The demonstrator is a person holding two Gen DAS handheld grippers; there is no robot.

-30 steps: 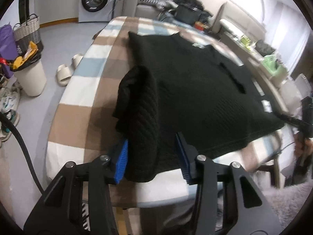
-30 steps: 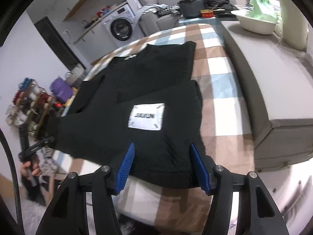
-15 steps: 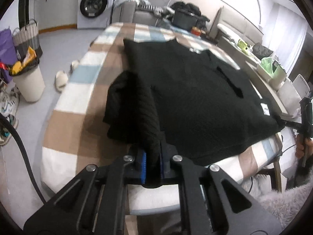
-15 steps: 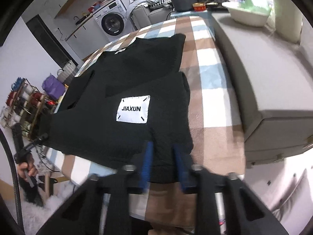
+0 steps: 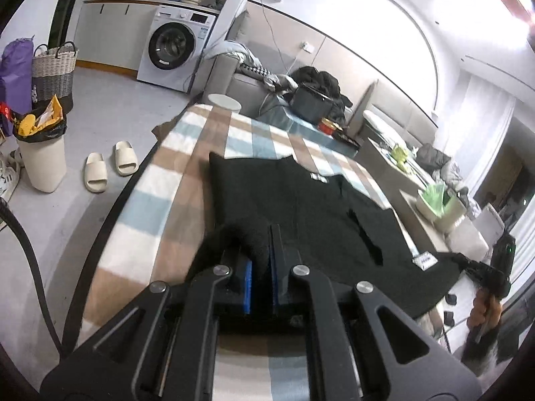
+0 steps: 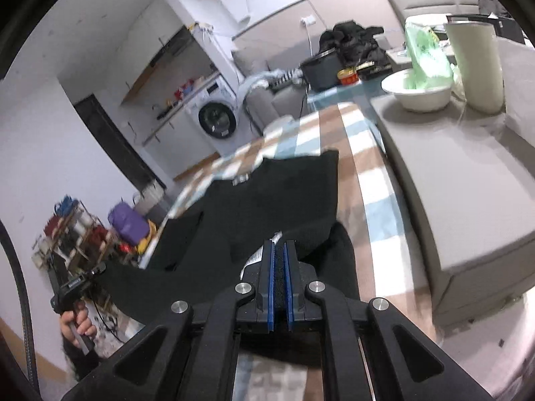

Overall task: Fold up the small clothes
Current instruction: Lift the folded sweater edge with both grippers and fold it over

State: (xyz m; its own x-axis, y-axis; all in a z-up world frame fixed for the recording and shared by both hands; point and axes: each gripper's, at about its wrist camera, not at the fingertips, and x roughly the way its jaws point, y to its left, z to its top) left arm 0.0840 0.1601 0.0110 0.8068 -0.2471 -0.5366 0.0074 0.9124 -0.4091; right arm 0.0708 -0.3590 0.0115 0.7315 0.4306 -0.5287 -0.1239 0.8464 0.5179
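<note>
A black knit sweater (image 5: 301, 210) lies on a table under a checked brown, blue and white cloth (image 5: 160, 207). My left gripper (image 5: 260, 260) is shut on the sweater's near left hem corner and holds it raised above the table. My right gripper (image 6: 279, 260) is shut on the near right hem of the sweater (image 6: 267, 200), also raised. A white label (image 5: 424, 261) shows near the right hem. Each view shows the other hand-held gripper at its edge (image 5: 491, 277) (image 6: 73, 287).
A grey sofa (image 6: 468, 183) with a white bowl (image 6: 418, 92) and a cylinder runs along the table's right side. Left of the table stand a bin (image 5: 40, 153) and slippers (image 5: 110, 165) on the floor. A washing machine (image 5: 174, 53) stands at the back.
Both grippers closed on the sweater's near hem, left and right, and have lifted it up off the table; both views now tilt higher into the room.
</note>
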